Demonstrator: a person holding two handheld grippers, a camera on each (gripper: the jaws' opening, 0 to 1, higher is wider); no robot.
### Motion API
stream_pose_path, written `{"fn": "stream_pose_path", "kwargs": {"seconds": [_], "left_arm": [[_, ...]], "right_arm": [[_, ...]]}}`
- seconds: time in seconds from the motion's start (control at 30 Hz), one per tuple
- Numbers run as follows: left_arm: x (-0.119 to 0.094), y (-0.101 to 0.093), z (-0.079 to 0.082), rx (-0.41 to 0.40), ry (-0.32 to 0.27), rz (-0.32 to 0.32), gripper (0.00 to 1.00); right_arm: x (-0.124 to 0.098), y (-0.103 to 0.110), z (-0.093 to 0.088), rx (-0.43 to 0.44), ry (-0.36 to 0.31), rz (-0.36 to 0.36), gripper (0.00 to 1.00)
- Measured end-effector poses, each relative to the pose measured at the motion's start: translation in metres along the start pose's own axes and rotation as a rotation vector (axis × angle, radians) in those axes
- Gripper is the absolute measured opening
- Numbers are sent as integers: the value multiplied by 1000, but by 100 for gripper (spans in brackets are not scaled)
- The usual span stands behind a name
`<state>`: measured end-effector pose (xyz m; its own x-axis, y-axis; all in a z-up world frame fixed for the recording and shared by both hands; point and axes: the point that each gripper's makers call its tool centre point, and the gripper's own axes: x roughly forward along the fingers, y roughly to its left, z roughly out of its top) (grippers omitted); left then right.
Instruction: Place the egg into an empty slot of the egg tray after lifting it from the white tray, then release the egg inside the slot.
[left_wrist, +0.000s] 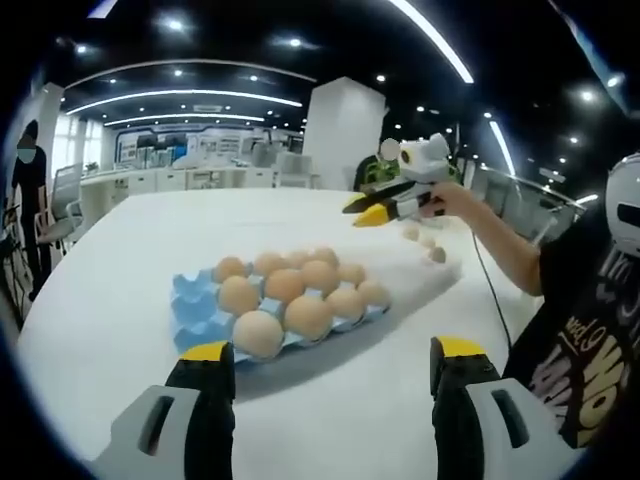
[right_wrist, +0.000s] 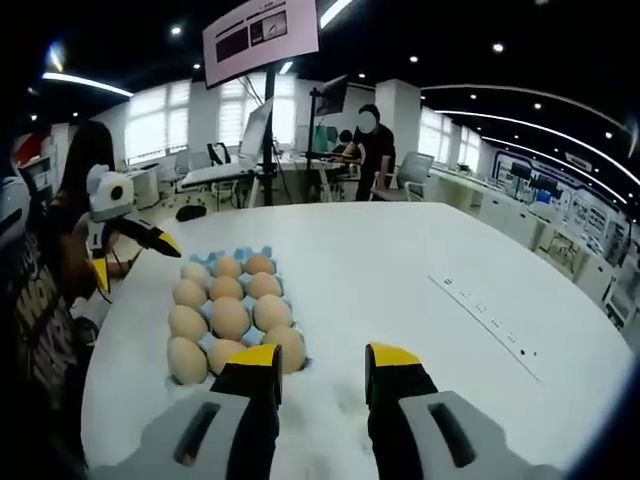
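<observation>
Blue egg tray (left_wrist: 205, 312), nearly full of brown eggs (left_wrist: 285, 300), sits on the white worktop (left_wrist: 130, 240) ahead of the left tool (left_wrist: 335, 375), whose jaws stand apart, holding nothing. Farther right, loose eggs (left_wrist: 428, 243) lie under the right tool (left_wrist: 372, 211). In the right gripper view, that tool (right_wrist: 322, 362) is also spread and unloaded, just beside the tray (right_wrist: 240, 255).

**Readable text: shirt print only, in part**

The person's black shirt (left_wrist: 590, 340) carries large printed lettering, seen sideways and cut off, so no whole word reads. The hanging screen (right_wrist: 262, 35) shows content too small to read.
</observation>
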<state>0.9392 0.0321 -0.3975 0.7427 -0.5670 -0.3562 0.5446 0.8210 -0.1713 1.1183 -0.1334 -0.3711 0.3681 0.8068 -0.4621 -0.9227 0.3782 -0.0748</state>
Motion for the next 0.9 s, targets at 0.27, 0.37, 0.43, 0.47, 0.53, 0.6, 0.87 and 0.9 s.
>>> {"fn": "stream_pose_path", "kwargs": {"seconds": [0.27, 0.37, 0.43, 0.47, 0.53, 0.6, 0.87, 0.9], "left_arm": [[4, -4, 0, 7, 12, -4, 81], [6, -5, 1, 13, 15, -8, 81], [6, -6, 1, 12, 15, -8, 82], [7, -6, 1, 13, 16, -9, 82], [8, -6, 2, 14, 17, -9, 82], [10, -7, 1, 12, 18, -12, 82], [13, -10, 1, 18, 28, -19, 82], [13, -10, 1, 18, 28, -17, 82]], "right_arm": [[-18, -13, -13, 29, -4, -43, 34], [-27, -20, -20, 45, -2, -63, 34], [-32, -17, -26, 49, 6, -78, 34], [-34, -19, -27, 55, 4, -84, 34], [-37, -23, -33, 65, 9, -87, 34], [-41, -30, -38, 65, 23, -107, 34], [-56, -46, -52, 93, 33, -125, 34], [-58, -48, -53, 100, 31, -124, 34]]}}
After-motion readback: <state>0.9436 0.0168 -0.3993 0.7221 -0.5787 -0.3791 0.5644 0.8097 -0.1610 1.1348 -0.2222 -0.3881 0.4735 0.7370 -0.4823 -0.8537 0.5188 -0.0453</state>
